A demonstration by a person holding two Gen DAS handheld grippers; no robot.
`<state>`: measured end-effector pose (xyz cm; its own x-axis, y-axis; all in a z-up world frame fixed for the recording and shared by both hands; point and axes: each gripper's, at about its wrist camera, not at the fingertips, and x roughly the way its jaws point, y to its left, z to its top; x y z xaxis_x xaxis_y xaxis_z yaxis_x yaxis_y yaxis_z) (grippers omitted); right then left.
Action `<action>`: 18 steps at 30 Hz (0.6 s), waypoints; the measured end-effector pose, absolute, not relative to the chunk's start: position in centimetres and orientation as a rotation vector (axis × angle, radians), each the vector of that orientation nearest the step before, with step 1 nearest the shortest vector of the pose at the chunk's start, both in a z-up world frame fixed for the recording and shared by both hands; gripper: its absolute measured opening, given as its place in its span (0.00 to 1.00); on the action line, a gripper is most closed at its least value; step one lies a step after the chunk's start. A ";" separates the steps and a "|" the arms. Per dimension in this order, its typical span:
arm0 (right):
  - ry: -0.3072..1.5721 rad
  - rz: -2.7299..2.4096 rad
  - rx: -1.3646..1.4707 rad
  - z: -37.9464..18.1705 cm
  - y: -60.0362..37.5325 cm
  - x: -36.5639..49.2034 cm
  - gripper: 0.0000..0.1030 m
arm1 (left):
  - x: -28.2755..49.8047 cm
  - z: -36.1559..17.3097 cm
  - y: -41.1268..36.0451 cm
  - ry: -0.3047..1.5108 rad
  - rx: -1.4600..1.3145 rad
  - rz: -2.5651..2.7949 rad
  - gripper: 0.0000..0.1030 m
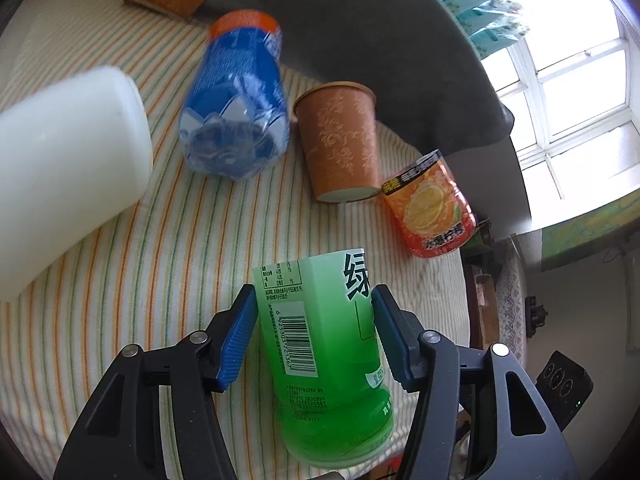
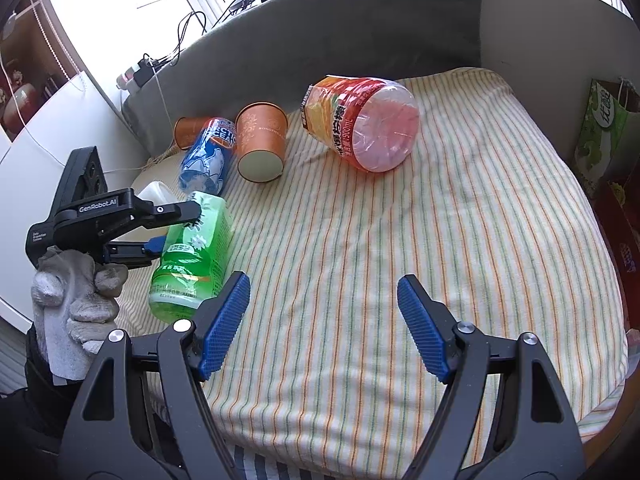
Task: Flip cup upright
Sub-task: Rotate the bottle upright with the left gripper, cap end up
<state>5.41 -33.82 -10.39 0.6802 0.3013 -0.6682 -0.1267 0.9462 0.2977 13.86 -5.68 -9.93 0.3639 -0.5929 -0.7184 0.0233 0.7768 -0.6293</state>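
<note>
Both grippers (image 1: 314,336) (image 2: 322,326) had black frames, silver screws and ribbed blue pads (image 2: 420,328). "GenRobot.AI" marked one; a grey knit glove (image 2: 72,304) covered the hand.

A cream cloth with thin orange and green stripes (image 2: 400,240) covers the cushion. A grey upholstered backrest (image 2: 360,28) curves along its far edge. A green plastic tea bottle with a barcode label (image 1: 320,356) lies on the cloth. A blue-labelled clear plastic bottle with an orange cap (image 1: 236,96) lies on its side nearby — its cap end points toward the backrest. A white opaque plastic container (image 1: 68,168) lies just beside the blue bottle. An orange-red labelled clear plastic bottle with a lemon picture (image 2: 360,120) lies on its side, well apart from the green one. A bright paned window (image 1: 568,92) stands behind — cables (image 2: 180,40) hang by it. A green printed bag (image 2: 604,132) sits beside the cushion.
</note>
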 end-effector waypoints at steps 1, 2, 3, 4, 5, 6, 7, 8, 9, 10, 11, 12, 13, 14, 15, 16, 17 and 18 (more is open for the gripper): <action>0.788 0.240 0.239 -10.4 -33.9 5.4 0.77 | 13.6 -9.5 -5.8 1.120 -0.566 -0.428 0.56; 0.788 0.240 0.241 -10.4 -34.0 5.4 0.77 | 13.4 -9.0 -5.9 1.099 -0.547 -0.429 0.56; 0.790 0.240 0.242 -10.5 -34.1 5.4 0.77 | 13.1 -8.4 -6.1 1.070 -0.515 -0.426 0.56; 0.790 0.239 0.243 -10.5 -34.1 5.3 0.77 | 13.0 -8.0 -6.3 1.049 -0.494 -0.421 0.55; 0.790 0.239 0.244 -10.5 -34.2 5.4 0.77 | 12.8 -7.5 -6.5 1.026 -0.469 -0.416 0.55; 0.790 0.240 0.247 -10.5 -34.3 5.4 0.77 | 12.6 -7.1 -6.7 1.006 -0.444 -0.414 0.55; 0.791 0.241 0.250 -10.6 -34.3 5.4 0.77 | 12.4 -6.8 -7.0 0.986 -0.416 -0.410 0.55; 0.791 0.241 0.253 -10.6 -34.4 5.5 0.77 | 12.2 -6.5 -7.3 0.968 -0.392 -0.407 0.55; 0.790 0.242 0.256 -10.6 -34.4 5.5 0.77 | 12.0 -6.2 -7.8 0.944 -0.359 -0.404 0.55; 0.790 0.243 0.258 -10.6 -34.4 5.5 0.77 | 11.8 -5.9 -8.2 0.925 -0.330 -0.400 0.55; 0.790 0.244 0.258 -10.6 -34.4 5.5 0.77 | 11.6 -5.7 -8.7 0.906 -0.299 -0.396 0.55; 0.788 0.244 0.258 -10.6 -34.4 5.4 0.77 | 11.4 -5.5 -9.1 0.880 -0.260 -0.387 0.55; 0.787 0.244 0.257 -10.6 -34.4 5.4 0.77 | 11.3 -5.4 -9.5 0.862 -0.234 -0.380 0.55; 0.785 0.241 0.256 -10.6 -34.4 5.3 0.77 | 11.3 -5.3 -10.1 0.846 -0.207 -0.373 0.55; 0.783 0.240 0.256 -10.5 -34.5 5.3 0.77 | 11.2 -5.2 -10.3 0.829 -0.179 -0.367 0.55; 0.782 0.239 0.256 -10.5 -34.5 5.2 0.77 | 11.1 -5.3 -10.6 0.817 -0.160 -0.363 0.55; 0.779 0.236 0.257 -10.4 -34.6 5.1 0.77 | 11.0 -5.3 -10.8 0.808 -0.144 -0.362 0.55; 0.777 0.233 0.260 -10.4 -34.7 5.0 0.77 | 10.7 -5.2 -11.1 0.796 -0.124 -0.362 0.55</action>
<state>5.02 -34.66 -10.40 0.6904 0.3004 -0.6581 -0.1105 0.9428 0.3144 10.73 -11.09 -5.19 0.6421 -0.3633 -0.6751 0.2705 0.9313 -0.2439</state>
